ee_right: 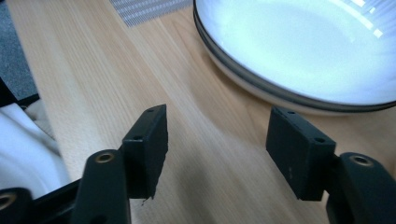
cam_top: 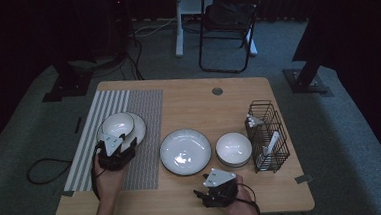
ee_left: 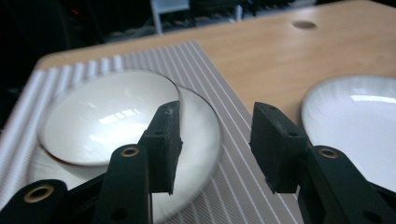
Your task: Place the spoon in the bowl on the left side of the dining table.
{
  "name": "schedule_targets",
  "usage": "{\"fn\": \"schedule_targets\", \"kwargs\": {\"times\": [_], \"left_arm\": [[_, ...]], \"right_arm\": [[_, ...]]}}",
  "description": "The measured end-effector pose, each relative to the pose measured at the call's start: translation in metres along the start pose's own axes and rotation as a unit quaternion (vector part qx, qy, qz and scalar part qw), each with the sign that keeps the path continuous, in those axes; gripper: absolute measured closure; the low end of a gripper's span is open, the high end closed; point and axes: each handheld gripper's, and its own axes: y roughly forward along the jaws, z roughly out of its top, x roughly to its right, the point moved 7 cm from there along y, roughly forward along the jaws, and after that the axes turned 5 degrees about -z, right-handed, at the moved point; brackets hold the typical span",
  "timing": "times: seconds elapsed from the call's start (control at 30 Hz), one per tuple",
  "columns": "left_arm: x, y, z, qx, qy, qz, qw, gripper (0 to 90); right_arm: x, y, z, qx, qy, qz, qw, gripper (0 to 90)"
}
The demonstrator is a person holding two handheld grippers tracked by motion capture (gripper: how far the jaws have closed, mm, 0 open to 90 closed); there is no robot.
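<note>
At nine o'clock on the counter (cam_top: pixel 188 95), my left gripper (ee_left: pixel 217 140) hovers, jaws apart, over the bowl (ee_left: pixel 105 116).
Glazed, slippery, breakable: I'd pinch its rim; right gripper (ee_right: pixel 217 140) jaws also apart.

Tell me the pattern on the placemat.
The placemat is grey with thin white stripes, clearest in the left gripper view.

The mat (cam_top: pixel 140 140) lies under the left tongs (cam_top: pixel 115 153). A bowl (cam_top: pixel 118 125) sits on a plate (cam_top: pixel 138 126) just ahead of them. A large plate (cam_top: pixel 185 151) lies ahead of the right tongs (cam_top: pixel 216 190), with a second bowl (cam_top: pixel 234 149) and a rack (cam_top: pixel 267 135) to its right.
</note>
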Motion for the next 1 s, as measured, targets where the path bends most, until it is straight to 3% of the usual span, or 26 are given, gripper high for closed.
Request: {"fn": "schedule_targets", "kwargs": {"times": [0.1,0.23,0.4,0.5,1.0], "left_arm": [[0.005,0.001,-0.008,-0.004,-0.005,-0.007,1.0,54.1],[0.016,0.008,-0.022,-0.028,0.0,-0.026,0.9993,54.1],[0.028,0.016,-0.036,-0.051,0.007,-0.045,0.9977,54.1],[0.031,0.018,-0.041,-0.061,0.01,-0.052,0.9968,54.1],[0.034,0.029,-0.056,-0.085,0.016,-0.052,0.9949,54.1]], "right_arm": [[0.001,-0.01,0.008,0.009,-0.003,-0.001,1.0,32.9],[0.005,-0.023,0.018,0.021,-0.01,-0.005,0.9997,32.4],[0.014,-0.035,0.026,0.03,0.001,0.0,0.9996,31.7],[0.021,-0.043,0.028,0.035,0.008,-0.012,0.9993,34.4],[0.057,-0.083,0.04,0.073,0.029,-0.052,0.9956,46.0]]}}
